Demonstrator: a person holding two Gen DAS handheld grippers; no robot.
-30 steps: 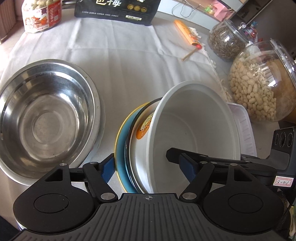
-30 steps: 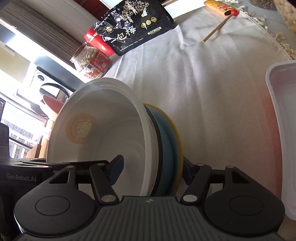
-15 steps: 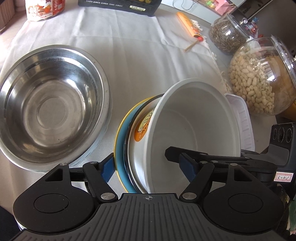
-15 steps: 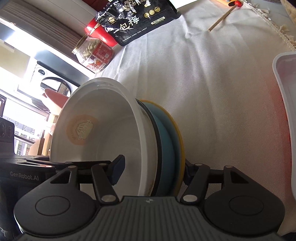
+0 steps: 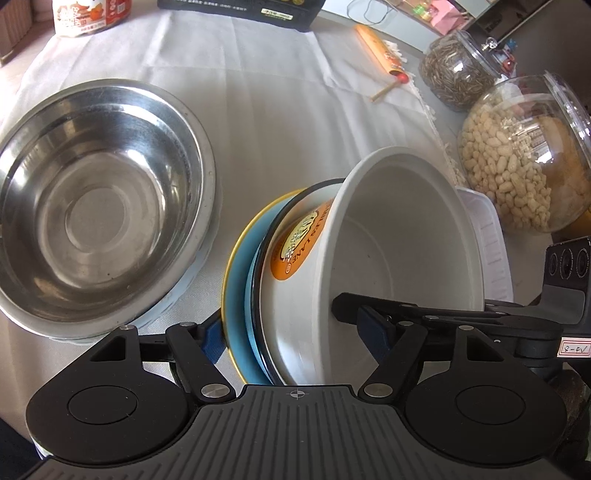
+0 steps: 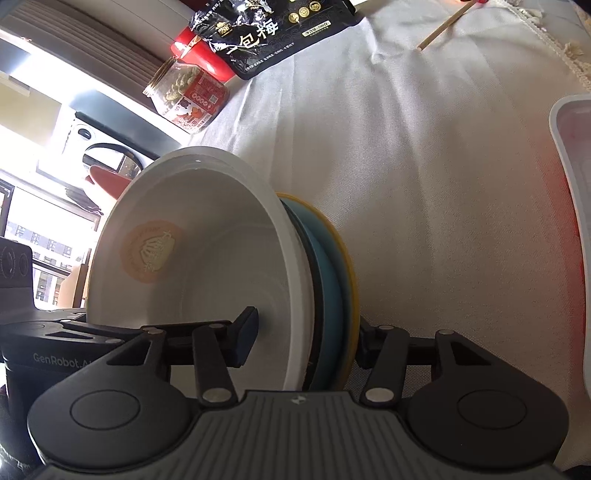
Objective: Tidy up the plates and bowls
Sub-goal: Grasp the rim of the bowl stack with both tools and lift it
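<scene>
Both grippers clamp one tilted stack of dishes from opposite sides, held above the table. The stack is a white plastic bowl (image 5: pixel 406 240) with an orange label, a dark-rimmed dish and a blue plate with a yellow rim (image 5: pixel 236 280). My left gripper (image 5: pixel 291 328) is shut on the stack, one finger inside the bowl, one behind the blue plate. My right gripper (image 6: pixel 306 339) is shut on the same stack; the white bowl (image 6: pixel 207 251) and blue plate (image 6: pixel 332 266) show edge-on there. A large steel bowl (image 5: pixel 92 206) sits on the white tablecloth to the left.
A white plastic tray (image 5: pixel 487 236) lies just right of the stack and shows in the right wrist view (image 6: pixel 572 221). Glass jars of peanuts (image 5: pixel 517 155) and seeds (image 5: pixel 458 70) stand at the right. A black snack bag (image 6: pixel 273 29), a red-labelled jar (image 6: pixel 188 96) and a stick (image 5: pixel 388 88) lie at the back.
The held stack has moved with both grippers; the steel bowl now sits nearer and lower in the left wrist view. Both grips are unchanged.
</scene>
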